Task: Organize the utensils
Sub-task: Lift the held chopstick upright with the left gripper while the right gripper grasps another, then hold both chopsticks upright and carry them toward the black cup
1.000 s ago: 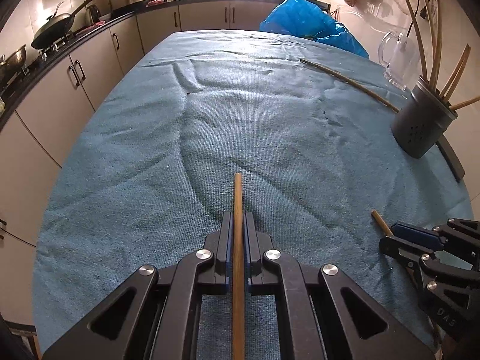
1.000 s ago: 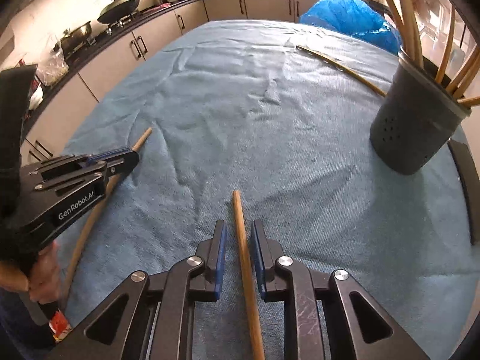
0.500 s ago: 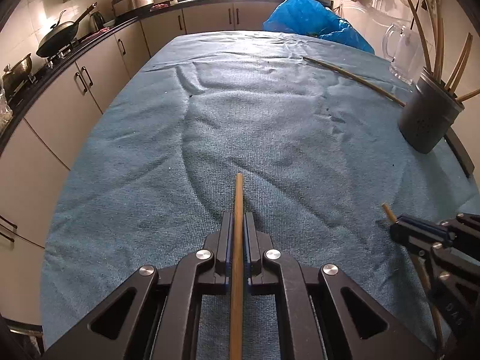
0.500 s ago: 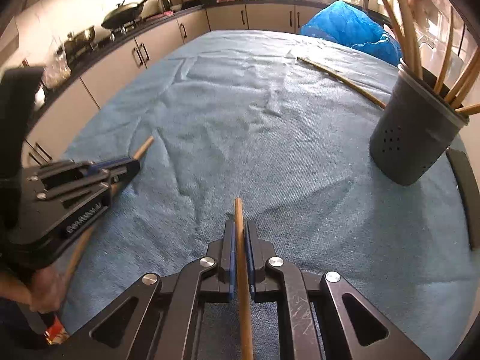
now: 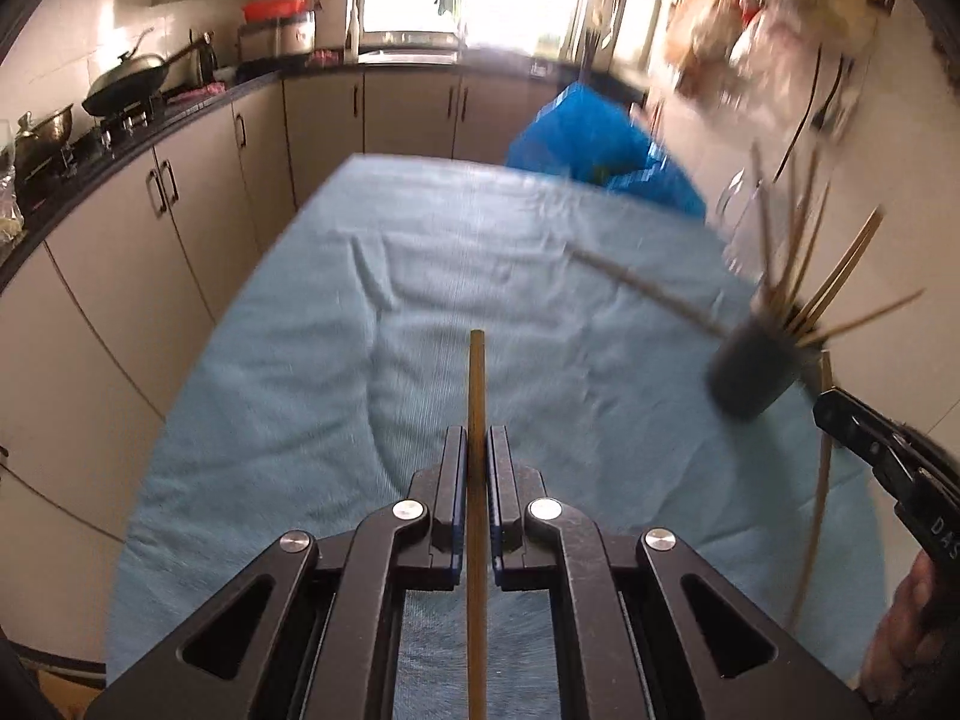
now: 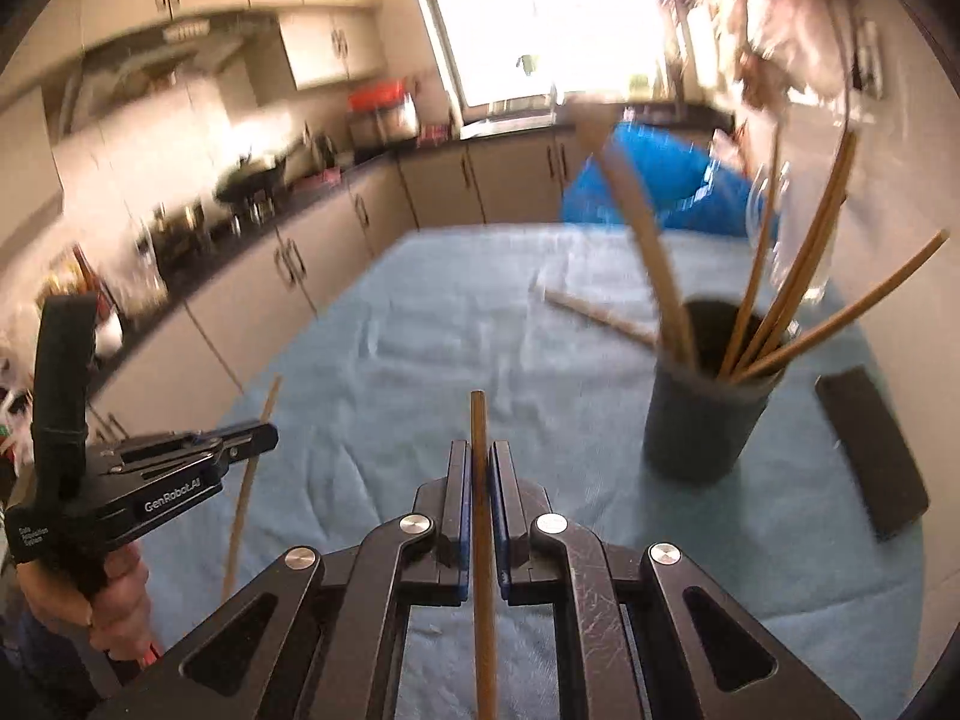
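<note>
Several sticks already stand in the dark holder [image 6: 702,420]. Each gripper, left [image 5: 477,468] and right [image 6: 478,480], clamps one chopstick [image 5: 477,396] above the table; another stick [image 6: 600,315] lies on the cloth [image 6: 420,330].

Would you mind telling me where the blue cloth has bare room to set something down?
The widest free patch is the cloth's left and middle, bordered by the cabinet-side edge, the blue bag at the far end and the loose stick. It is crowded on the right around the dark utensil holder, the flat black object and the glass jug.
</note>
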Demonstrator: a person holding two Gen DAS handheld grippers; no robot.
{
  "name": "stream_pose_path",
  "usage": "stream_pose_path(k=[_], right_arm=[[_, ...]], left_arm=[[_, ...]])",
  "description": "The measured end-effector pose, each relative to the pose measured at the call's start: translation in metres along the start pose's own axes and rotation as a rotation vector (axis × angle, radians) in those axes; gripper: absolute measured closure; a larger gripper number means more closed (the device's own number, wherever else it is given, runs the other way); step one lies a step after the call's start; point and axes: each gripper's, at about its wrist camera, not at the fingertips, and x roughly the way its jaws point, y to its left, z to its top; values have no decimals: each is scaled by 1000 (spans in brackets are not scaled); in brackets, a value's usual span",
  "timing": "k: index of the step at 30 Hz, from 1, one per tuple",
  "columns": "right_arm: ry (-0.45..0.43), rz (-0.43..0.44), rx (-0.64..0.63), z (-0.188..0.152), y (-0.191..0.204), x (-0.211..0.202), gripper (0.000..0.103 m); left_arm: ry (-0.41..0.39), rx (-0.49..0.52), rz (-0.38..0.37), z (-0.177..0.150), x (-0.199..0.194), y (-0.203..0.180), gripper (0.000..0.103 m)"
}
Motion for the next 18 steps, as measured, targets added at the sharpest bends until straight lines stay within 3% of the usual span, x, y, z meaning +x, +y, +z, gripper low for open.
stream_pose_path(k=[7,18], right_arm=[[-193,11,3,19,6,-53,96],[-244,-5,10,18,6,-72,96]], left_arm=[[-114,-30,-40,14,-45,-1,97],[-156,7,-59,13,-64,-17,97]])
